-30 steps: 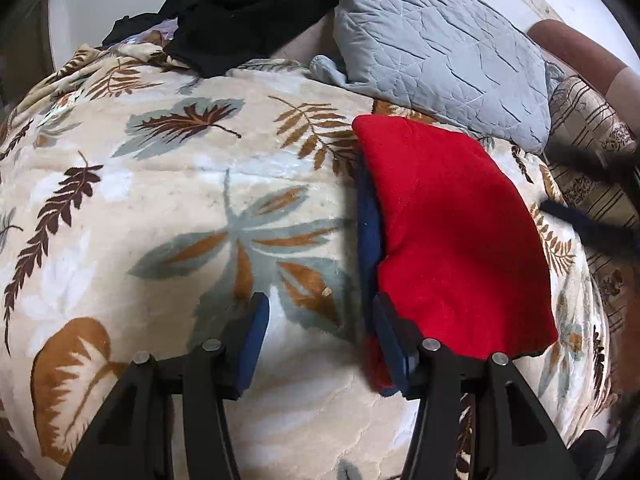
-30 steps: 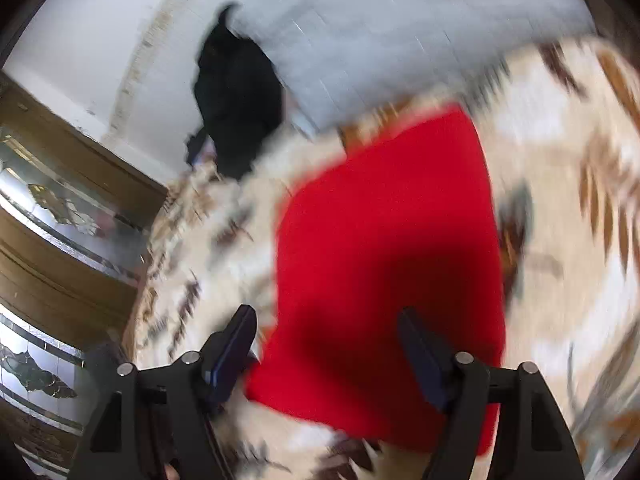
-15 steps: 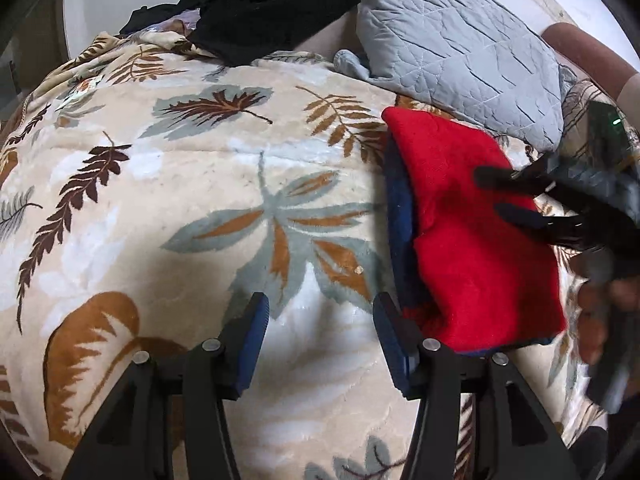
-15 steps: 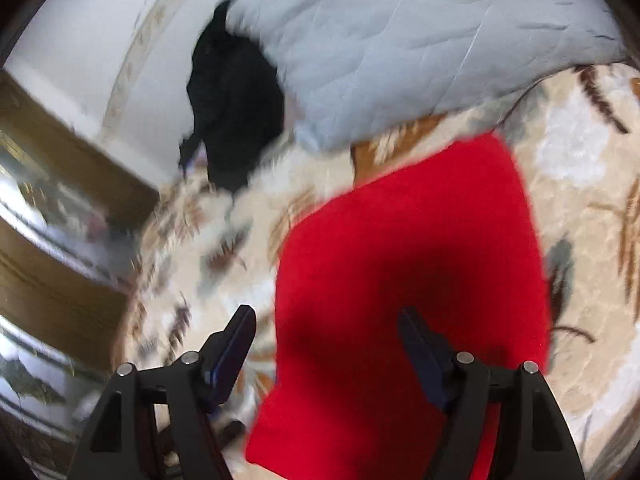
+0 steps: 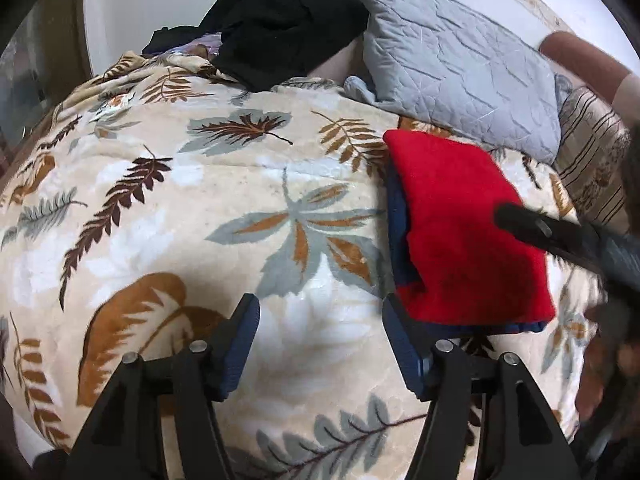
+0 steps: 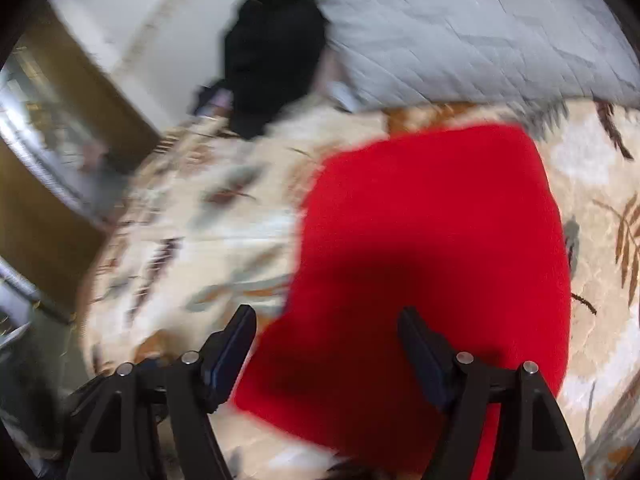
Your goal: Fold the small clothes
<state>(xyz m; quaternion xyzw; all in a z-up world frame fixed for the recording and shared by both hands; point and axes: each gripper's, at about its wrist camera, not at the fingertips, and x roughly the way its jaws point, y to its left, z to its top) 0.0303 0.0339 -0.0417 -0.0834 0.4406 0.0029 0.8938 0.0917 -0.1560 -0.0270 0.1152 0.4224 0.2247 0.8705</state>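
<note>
A folded red garment (image 5: pixel 464 236) with a navy edge lies flat on the leaf-patterned blanket (image 5: pixel 200 208), right of centre in the left wrist view. My left gripper (image 5: pixel 320 340) is open and empty just left of its near corner. My right gripper (image 6: pixel 326 344) is open and empty, hovering over the garment's (image 6: pixel 432 240) near left part; its dark fingers (image 5: pixel 532 228) reach in from the right in the left wrist view. The right wrist view is blurred.
A grey quilted pillow (image 5: pixel 460 64) lies behind the garment. A pile of black clothes (image 5: pixel 280 20) sits at the back of the bed. A striped cushion (image 5: pixel 592 164) is at the far right. Wooden furniture (image 6: pixel 44 200) stands beside the bed's left edge.
My left gripper has drawn back to the left, away from the garment's edge. My right gripper has come in from the right over the garment.
</note>
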